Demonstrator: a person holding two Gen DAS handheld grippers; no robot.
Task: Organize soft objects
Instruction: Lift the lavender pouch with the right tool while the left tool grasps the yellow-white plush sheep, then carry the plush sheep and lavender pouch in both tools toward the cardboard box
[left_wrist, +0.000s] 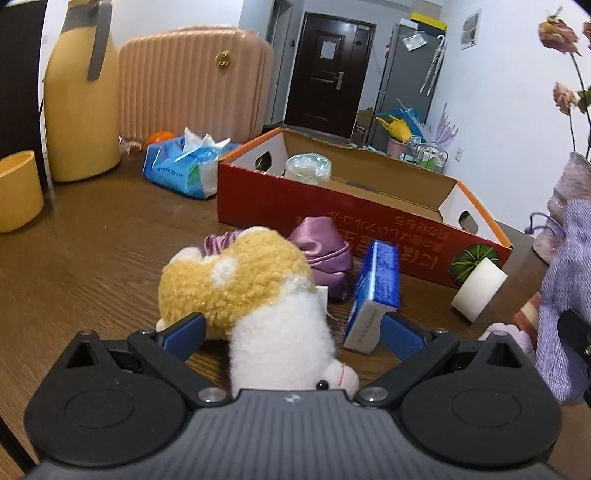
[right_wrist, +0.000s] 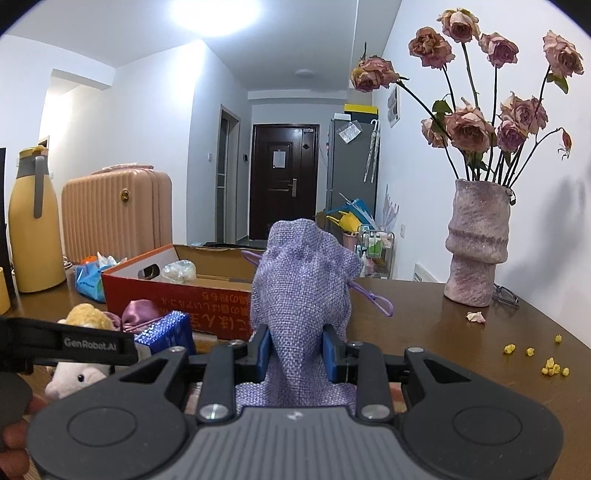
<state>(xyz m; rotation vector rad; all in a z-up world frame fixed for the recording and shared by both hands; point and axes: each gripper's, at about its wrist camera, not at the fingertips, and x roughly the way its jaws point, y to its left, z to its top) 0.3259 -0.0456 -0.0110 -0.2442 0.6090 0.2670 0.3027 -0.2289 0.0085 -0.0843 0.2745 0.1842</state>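
My left gripper (left_wrist: 291, 334) is open, its blue fingers on either side of a yellow and white plush toy (left_wrist: 251, 295) lying on the wooden table; the toy also shows in the right wrist view (right_wrist: 83, 339). My right gripper (right_wrist: 297, 350) is shut on a lilac woven drawstring pouch (right_wrist: 303, 280) and holds it above the table; the pouch shows at the right edge of the left wrist view (left_wrist: 565, 288). A purple satin pouch (left_wrist: 325, 247), a blue tissue pack (left_wrist: 376, 291) and a white foam roll (left_wrist: 478, 291) lie before the red cardboard box (left_wrist: 314, 206).
A wrapped roll (left_wrist: 308, 168) sits inside the box. A blue tissue bag (left_wrist: 188, 166), a yellow jug (left_wrist: 79, 99) and a yellow cup (left_wrist: 18, 192) stand at the left. A pink vase of dried roses (right_wrist: 478, 243), glasses and yellow crumbs (right_wrist: 550, 365) are at the right.
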